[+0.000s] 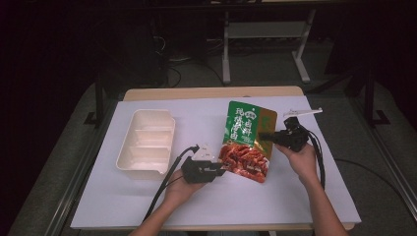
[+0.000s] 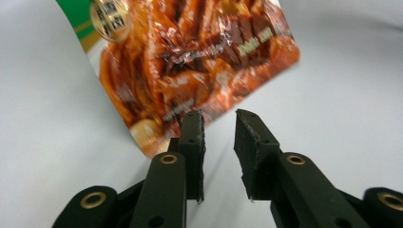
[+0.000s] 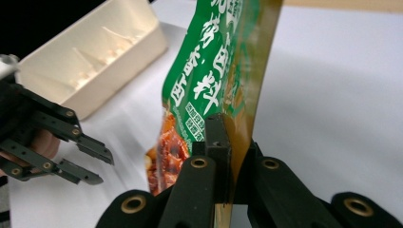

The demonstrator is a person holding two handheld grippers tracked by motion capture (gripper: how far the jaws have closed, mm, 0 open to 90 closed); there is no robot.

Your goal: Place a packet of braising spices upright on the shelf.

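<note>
Black jaws of the right gripper (image 3: 223,142) are clamped on the right-hand edge of the food pouch (image 3: 209,90), holding that side lifted off the white tabletop (image 1: 275,196). From the high view, the pouch sits a little right of the tabletop's middle, its green printed top towards the far edge and its red pictured bottom towards the near edge. The left gripper (image 2: 219,130) stands with jaws parted and empty, just short of the pouch's near left corner, which hangs slightly in front of the tips.

The step in hand looks like taking a second grip on the pouch. To do it well, ease the left gripper forward until the corner sits deep between the pads, not just at the tips, then close squarely on the flat seam. Keep the right grip steady so the glossy film does not slide. The cream compartment tray (image 1: 146,142) waits near the left edge, well apart.
</note>
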